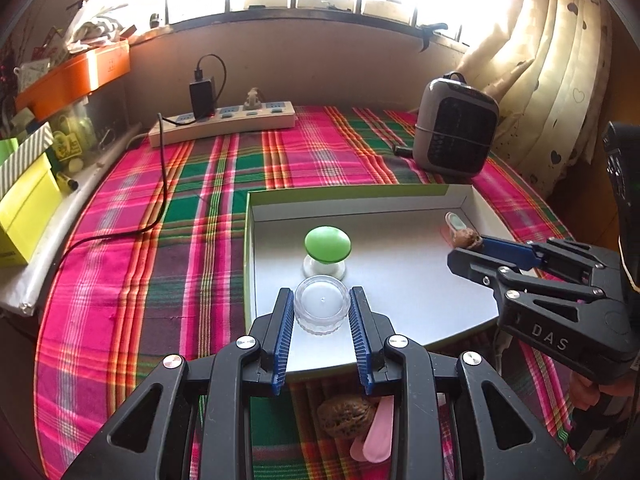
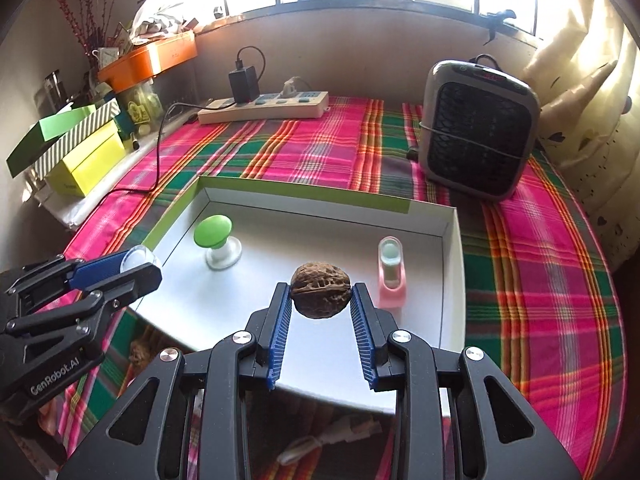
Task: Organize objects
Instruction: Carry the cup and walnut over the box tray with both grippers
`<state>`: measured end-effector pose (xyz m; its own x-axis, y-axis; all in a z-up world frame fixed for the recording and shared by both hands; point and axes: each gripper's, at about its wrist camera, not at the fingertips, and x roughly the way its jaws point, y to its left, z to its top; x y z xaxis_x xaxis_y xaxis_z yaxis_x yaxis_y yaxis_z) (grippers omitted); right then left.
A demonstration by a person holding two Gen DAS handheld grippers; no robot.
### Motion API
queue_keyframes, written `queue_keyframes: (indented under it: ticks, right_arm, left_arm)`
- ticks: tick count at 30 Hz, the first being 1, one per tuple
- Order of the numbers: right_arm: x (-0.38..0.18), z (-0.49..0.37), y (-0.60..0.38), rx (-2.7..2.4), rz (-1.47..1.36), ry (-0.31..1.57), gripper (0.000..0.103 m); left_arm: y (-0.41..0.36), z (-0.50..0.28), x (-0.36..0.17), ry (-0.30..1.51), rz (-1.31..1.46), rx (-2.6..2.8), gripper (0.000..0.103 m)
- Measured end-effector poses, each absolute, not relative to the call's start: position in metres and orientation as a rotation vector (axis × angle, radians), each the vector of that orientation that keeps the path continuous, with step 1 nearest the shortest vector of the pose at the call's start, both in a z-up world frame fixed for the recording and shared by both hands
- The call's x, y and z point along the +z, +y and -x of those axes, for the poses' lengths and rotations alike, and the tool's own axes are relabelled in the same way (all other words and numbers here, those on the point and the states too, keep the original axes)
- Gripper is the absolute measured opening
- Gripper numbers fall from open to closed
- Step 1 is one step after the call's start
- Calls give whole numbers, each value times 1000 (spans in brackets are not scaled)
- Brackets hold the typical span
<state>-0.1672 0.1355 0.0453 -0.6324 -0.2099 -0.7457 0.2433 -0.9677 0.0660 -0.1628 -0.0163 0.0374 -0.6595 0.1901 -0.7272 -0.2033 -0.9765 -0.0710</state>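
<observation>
My left gripper (image 1: 321, 292) is shut on a small clear round jar (image 1: 322, 312), held over the near part of a shallow white box (image 1: 348, 192). Just behind the jar, a green mushroom-shaped knob (image 1: 327, 246) stands in the box. My right gripper (image 2: 321, 286) is shut on a brown walnut (image 2: 320, 296) above the same box (image 2: 304, 192). Beside it a pink holder with a pale tube (image 2: 390, 274) stands in the box. Each gripper shows in the other's view: right gripper (image 1: 466, 246), left gripper (image 2: 148, 266). A second walnut (image 1: 346, 416) and a pink flat piece (image 1: 378, 428) lie on the cloth below my left gripper.
The box rests on a pink and green plaid cloth (image 1: 132, 280). A grey heater (image 2: 480, 132) stands at the back right, and a power strip (image 1: 224, 122) with a charger sits along the back wall. A black cable (image 1: 164, 184) runs across the left side. Yellow boxes (image 1: 24, 208) crowd the left ledge.
</observation>
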Motion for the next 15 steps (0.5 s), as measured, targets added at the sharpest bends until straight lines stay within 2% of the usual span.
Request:
queue_keyframes:
  ticks: [15]
  right_arm:
    - [31,208,118,-2566,-1252,143,32]
  left_arm:
    - [-12,182,21,51,1227,2666,26]
